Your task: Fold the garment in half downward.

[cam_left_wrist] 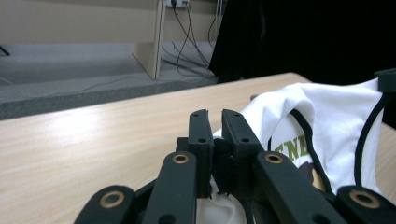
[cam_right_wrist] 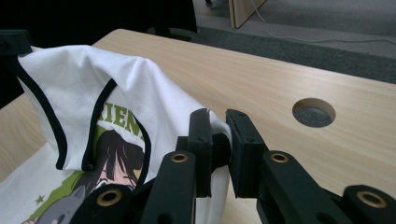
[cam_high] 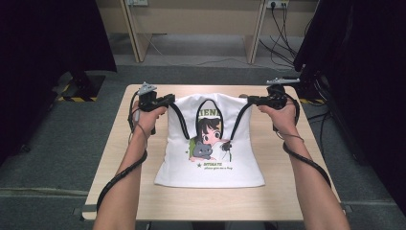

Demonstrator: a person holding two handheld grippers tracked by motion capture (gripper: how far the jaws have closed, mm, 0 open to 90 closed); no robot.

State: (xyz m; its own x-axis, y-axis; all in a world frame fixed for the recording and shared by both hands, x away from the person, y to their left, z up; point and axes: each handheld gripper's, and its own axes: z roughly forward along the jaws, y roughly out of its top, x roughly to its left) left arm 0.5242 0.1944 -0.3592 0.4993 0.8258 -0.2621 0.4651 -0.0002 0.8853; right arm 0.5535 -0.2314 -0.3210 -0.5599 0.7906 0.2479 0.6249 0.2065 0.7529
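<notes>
A white printed tank top [cam_high: 210, 143] is held at its two shoulder straps, apparently lifted off the wooden table [cam_high: 287, 191], by the left gripper [cam_high: 168, 100] and right gripper [cam_high: 252, 100], both jaw pairs clamped on fabric.

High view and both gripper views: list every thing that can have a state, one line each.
White top: printed side up, hem flat on table, shoulder end lifted.
Left claw: shut on the top's shoulder edge.
Right claw: shut on the opposite shoulder edge.
Table: bears the top's lower part.
Table hole: open, uncovered.
</notes>
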